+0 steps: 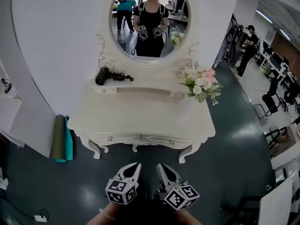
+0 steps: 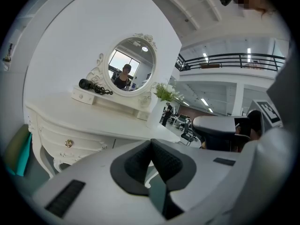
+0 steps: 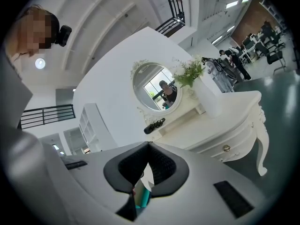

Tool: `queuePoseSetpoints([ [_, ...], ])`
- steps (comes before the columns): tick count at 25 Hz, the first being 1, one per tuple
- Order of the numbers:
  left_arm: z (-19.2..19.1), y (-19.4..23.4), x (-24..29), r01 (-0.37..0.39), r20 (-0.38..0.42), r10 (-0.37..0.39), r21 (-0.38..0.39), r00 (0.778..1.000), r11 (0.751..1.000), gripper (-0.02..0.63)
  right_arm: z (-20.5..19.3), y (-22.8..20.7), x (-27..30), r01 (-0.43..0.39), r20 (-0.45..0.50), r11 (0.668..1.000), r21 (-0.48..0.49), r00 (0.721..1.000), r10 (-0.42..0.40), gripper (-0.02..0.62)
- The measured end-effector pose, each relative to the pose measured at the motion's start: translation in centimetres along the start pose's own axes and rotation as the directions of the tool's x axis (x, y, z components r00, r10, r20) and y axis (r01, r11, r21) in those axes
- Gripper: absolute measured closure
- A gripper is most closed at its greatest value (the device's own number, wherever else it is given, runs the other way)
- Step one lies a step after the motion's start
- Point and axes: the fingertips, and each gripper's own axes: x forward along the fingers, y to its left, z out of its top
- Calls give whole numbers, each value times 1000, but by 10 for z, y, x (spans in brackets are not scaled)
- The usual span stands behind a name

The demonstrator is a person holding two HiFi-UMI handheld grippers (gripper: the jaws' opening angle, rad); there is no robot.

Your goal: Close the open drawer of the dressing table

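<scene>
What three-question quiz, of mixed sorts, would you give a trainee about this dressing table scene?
1. True or false: the flowers lie on the floor.
2. What lies on the shelf under the mirror? A) black hair tool B) book C) cup
3. Fill in: the left gripper and right gripper both have jaws ____.
Key: 1 false, they stand on the dressing table; 2 A; 3 shut, nothing between them.

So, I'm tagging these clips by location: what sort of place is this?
Likely an open-plan office or lab, not a home: the white dressing table with its oval mirror stands near office chairs.
</scene>
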Motion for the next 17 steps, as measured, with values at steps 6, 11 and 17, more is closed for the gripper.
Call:
queuePoseSetpoints([
  [6, 2, -13, 1, 26, -3, -26, 13, 1000, 1000, 577, 1, -5, -7, 32, 7, 999, -21, 999, -31, 600],
  [11, -2, -20, 3, 33, -19, -32, 16, 999, 999, 577, 3, -10, -11, 37, 10, 999, -25, 999, -37, 600],
  [17, -10, -25, 5, 34, -32, -34, 14, 999, 999, 577, -1, -15, -14, 38, -5, 999, -20, 999, -38, 600],
])
